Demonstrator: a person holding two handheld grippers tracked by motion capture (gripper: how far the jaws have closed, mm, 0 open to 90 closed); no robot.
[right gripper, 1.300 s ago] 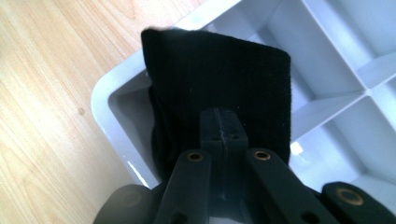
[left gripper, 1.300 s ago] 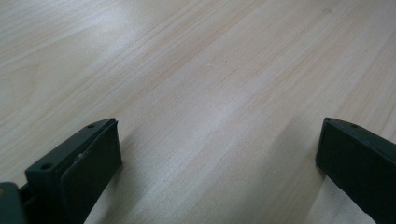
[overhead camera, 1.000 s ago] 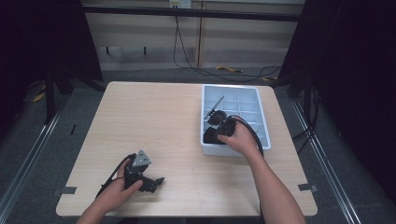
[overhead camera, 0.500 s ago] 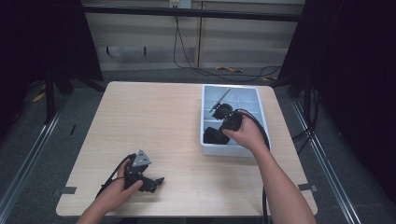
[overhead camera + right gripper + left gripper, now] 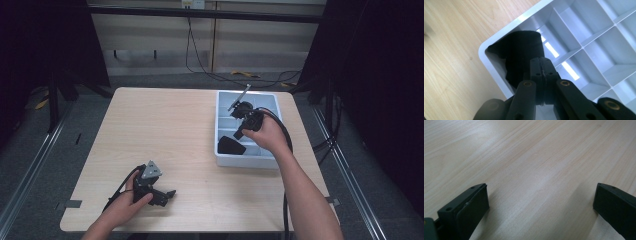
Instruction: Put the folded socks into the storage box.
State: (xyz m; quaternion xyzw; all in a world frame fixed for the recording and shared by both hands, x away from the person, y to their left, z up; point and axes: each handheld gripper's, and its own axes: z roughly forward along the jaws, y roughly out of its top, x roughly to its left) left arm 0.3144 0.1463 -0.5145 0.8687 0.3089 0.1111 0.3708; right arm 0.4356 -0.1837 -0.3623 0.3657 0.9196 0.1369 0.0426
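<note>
- High view: the right tongs [image 5: 239,111] hang over the grey divided tray [image 5: 270,160] at the tabletop's [image 5: 170,130] right; a black cloth [image 5: 230,146] lies in its near-left compartment.
- Right gripper view: those tongs [image 5: 541,65] are pressed together, holding nothing, above the cloth [image 5: 520,53].
- Left gripper view: the left tongs [image 5: 540,202] gape wide over bare wood, empty.

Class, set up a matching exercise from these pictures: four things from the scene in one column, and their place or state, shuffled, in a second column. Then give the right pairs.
Things:
1. left tongs
2. right tongs
3. black cloth
4. divided tray

Places or states:
A. lies in a near corner compartment
B. jaws wide apart over bare wood
C. grey-white, on the table's right half
D. jaws closed together, above the tray

Pairs: 1-B, 2-D, 3-A, 4-C
</note>
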